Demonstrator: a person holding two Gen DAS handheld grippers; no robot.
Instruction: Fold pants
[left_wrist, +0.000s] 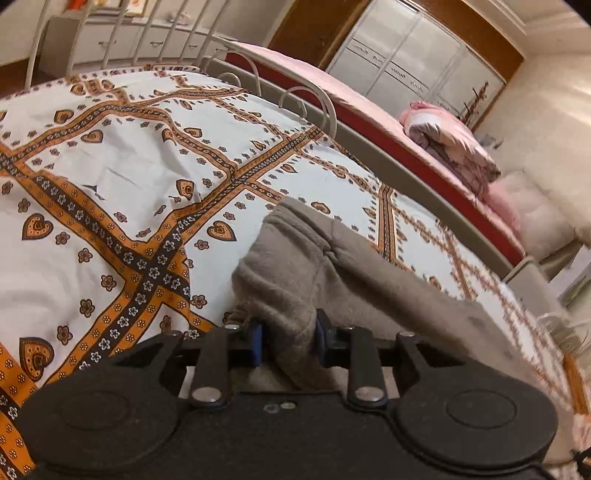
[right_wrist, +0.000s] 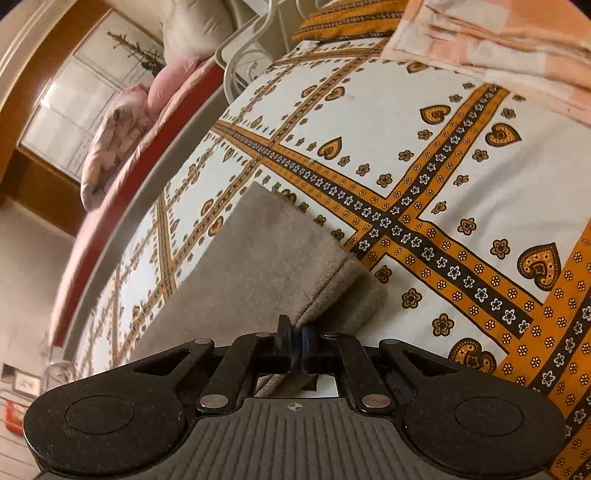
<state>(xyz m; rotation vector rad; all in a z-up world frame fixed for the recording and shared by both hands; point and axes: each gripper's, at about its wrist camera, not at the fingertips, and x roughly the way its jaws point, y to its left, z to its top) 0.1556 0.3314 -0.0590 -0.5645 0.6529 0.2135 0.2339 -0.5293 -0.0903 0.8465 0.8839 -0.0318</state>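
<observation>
Grey-brown fleece pants (left_wrist: 295, 266) lie on a bed with a white, orange and black patterned sheet (left_wrist: 122, 166). My left gripper (left_wrist: 289, 338) holds a bunched part of the pants between its blue pads, with thick fabric filling the gap. In the right wrist view the pants (right_wrist: 258, 258) stretch away as a flat strip with a hemmed edge. My right gripper (right_wrist: 295, 341) is shut tight on that edge of the pants, just above the sheet (right_wrist: 424, 166).
A white metal bed frame (left_wrist: 306, 99) edges the bed. Beyond it stands a second bed with pink bedding (left_wrist: 454, 147) and a wardrobe (left_wrist: 406, 62). A folded peach blanket (right_wrist: 498, 44) and a patterned pillow (right_wrist: 351, 18) lie at the bed's far end.
</observation>
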